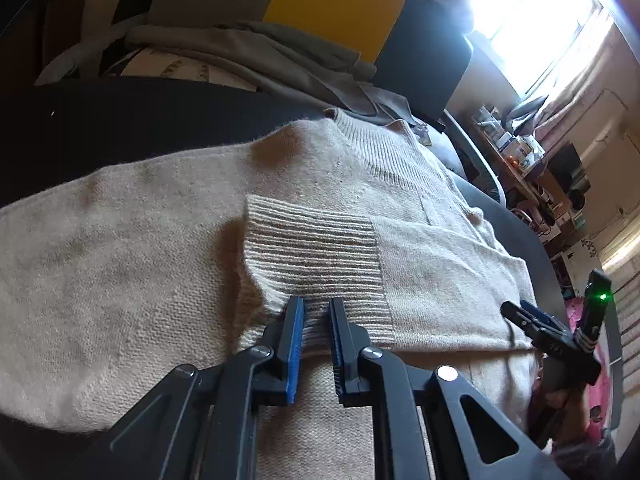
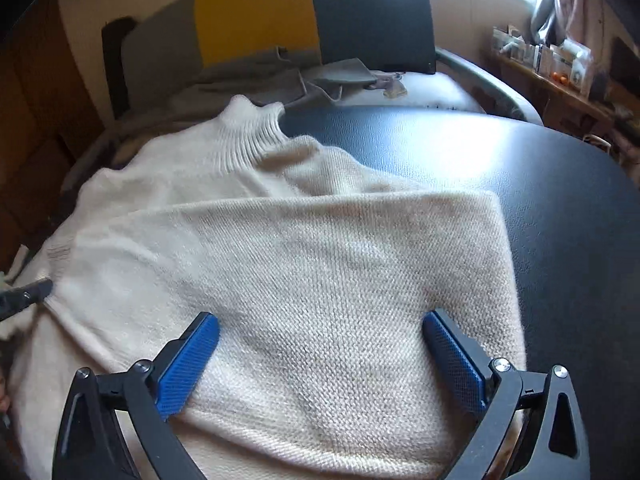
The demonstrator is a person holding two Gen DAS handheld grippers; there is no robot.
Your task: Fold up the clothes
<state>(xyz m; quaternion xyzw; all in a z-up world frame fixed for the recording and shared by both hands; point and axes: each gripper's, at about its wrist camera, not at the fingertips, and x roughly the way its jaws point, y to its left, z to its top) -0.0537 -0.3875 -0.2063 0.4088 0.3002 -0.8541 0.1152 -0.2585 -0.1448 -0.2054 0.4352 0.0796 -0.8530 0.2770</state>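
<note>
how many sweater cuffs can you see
1: a ribbed cuff folded across the cream sweater, pinched by the left gripper. The other sleeve's cuff may be hidden.

Sweater point(image 2: 280, 260) lies on table point(image 2: 520, 184), chair point(image 2: 372, 16) seemingly behind.

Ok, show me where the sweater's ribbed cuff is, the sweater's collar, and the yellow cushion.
ribbed cuff point(image 1: 316, 256), left wrist view, middle of the ribbing ahead of the fingers.
collar point(image 2: 250, 120), right wrist view, ribbed neck at the sweater's far end.
yellow cushion point(image 2: 256, 16), right wrist view, centre of its yellow face.
</note>
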